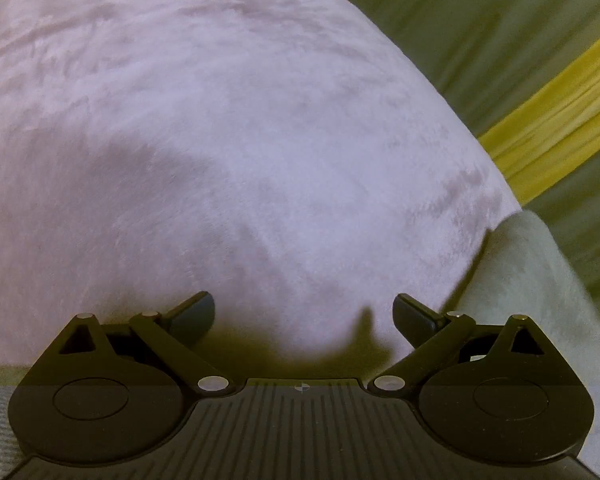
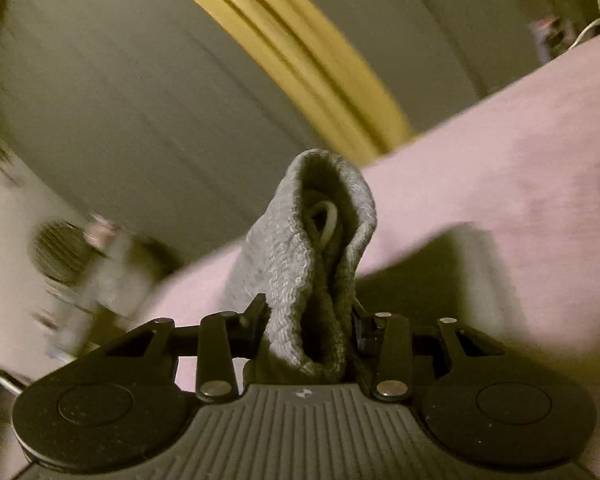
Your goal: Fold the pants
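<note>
Left gripper stands with jaws wide apart, nothing between them, poised just over the pale pink fleece pants; these lie spread on an olive bedcover with a yellow stripe. Right gripper is clamped on the grey ribbed waistband, a cord loop showing inside the fold; pink fabric trails rightward from it.

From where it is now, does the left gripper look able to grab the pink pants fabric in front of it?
Probably yes. The left gripper has its jaws open and empty, with the pink pants lying directly ahead and nothing between them. The right gripper is busy, clamped on the grey ribbed cuff.
</note>
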A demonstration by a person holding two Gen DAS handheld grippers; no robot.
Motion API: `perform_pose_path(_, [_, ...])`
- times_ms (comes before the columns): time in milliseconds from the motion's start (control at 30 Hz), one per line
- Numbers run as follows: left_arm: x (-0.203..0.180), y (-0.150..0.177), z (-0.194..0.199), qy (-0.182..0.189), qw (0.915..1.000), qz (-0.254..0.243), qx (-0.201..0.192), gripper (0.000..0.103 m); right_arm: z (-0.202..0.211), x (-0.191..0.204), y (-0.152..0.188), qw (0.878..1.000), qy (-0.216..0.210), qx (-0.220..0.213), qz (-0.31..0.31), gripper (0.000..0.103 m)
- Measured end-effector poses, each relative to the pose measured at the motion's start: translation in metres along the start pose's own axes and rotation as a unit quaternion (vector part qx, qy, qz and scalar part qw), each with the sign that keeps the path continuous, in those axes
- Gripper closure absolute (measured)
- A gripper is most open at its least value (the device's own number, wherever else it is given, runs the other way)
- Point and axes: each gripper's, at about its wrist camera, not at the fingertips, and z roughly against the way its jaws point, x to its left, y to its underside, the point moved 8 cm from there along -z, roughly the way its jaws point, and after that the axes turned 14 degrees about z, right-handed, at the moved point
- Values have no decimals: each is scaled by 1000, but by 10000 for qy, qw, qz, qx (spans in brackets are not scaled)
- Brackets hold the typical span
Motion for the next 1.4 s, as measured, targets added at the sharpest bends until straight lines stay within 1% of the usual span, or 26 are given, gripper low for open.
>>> perform_pose_path(33, [0, 0, 0, -11, 10000, -7, 10, 3, -9, -16, 14, 9985, 338, 390, 194, 57])
perform_pose_path(67, [0, 0, 0, -23, 10000, -14, 20, 3, -15, -30, 27, 9940, 739, 728, 335, 48])
perform_pose_path(100, [-1, 0, 0, -24, 10000, -30, 20, 3, -17, -42, 37, 9888, 1096, 930, 405, 47])
perform_pose_path(133, [-1, 1, 0, -23, 10000, -53, 24, 3, -14, -48, 42, 9888, 1128, 890, 393, 44])
perform_pose_path(167, [-1, 1, 1, -35, 10000, -81, 27, 3, -9, -48, 41, 9926, 979, 662, 265, 33])
perform_pose_path(200, [-3, 3, 2, -21, 9999, -145, 32, 3, -4, -48, 42, 9937, 969, 549, 144, 25])
perform_pose_path(267, [-13, 11, 6, 47, 9985, -519, 192, 3, 2, -50, 44, 9947, 955, 382, -33, 19])
perform_pose_path(300, [-21, 18, 9, 81, 9961, -827, 306, 3, 3, -53, 47, 9948, 937, 384, -140, 14])
perform_pose_path(333, [-29, 28, 14, 105, 9925, -1150, 394, 3, 2, -56, 53, 9945, 911, 472, -218, 13])
perform_pose_path(400, [-44, 53, 26, 113, 9819, -1847, 405, 3, -1, -60, 66, 9933, 922, 650, -230, 11])
perform_pose_path(467, [-57, 79, 35, 120, 9657, -2551, 470, 3, -3, -59, 69, 9937, 860, 587, -418, 10])
perform_pose_path(533, [-66, 99, 43, 270, 9520, -3011, 487, 3, -3, -60, 70, 9939, 799, 548, -536, 10])
perform_pose_path(567, [-70, 111, 46, 377, 9424, -3277, 554, 3, -3, -60, 71, 9941, 807, 514, -514, 9])
perform_pose_path(600, [-72, 120, 45, 377, 9347, -3483, 597, 3, -3, -60, 72, 9942, 826, 518, -459, 8])
perform_pose_path(667, [-74, 135, 36, 63, 9171, -3941, 604, 3, -1, -61, 76, 9940, 869, 551, -373, 7])
perform_pose_path(733, [-74, 142, 26, -185, 9051, -4209, 577, 3, -1, -60, 77, 9941, 837, 556, -401, 7])
perform_pose_path(800, [-78, 143, 19, -295, 9045, -4228, 483, 3, -1, -61, 76, 9940, 834, 541, -451, 7])
perform_pose_path(900, [-80, 141, 12, -316, 9103, -4103, 458, 2, 1, -62, 76, 9939, 800, 554, -525, 7])
perform_pose_path(1033, [-80, 142, 8, -386, 9107, -4086, 471, 2, 1, -61, 76, 9939, 800, 561, -512, 7])
perform_pose_path(1133, [-80, 126, 5, -416, 9235, -3786, 450, 2, 0, -62, 76, 9937, 799, 585, -526, 6])
perform_pose_path(1200, [-77, 109, 6, -550, 9316, -3584, 261, 2, 0, -63, 77, 9934, 799, 605, -561, 6])
perform_pose_path(1233, [-75, 100, 8, -715, 9345, -3486, 89, 2, 0, -63, 77, 9933, 809, 613, -561, 5])
perform_pose_path(1267, [-73, 92, 10, -852, 9342, -3463, -65, 2, 0, -63, 77, 9931, 821, 619, -558, 5])
perform_pose_path(1300, [-73, 87, 11, -867, 9336, -3474, -118, 2, 0, -64, 77, 9930, 819, 633, -563, 5])
perform_pose_path(1367, [-74, 83, 13, -785, 9353, -3450, -62, 2, -2, -64, 79, 9926, 790, 672, -625, 5])
perform_pose_path(1400, [-74, 82, 16, -766, 9349, -3464, -120, 2, -3, -65, 79, 9923, 773, 692, -672, 5])
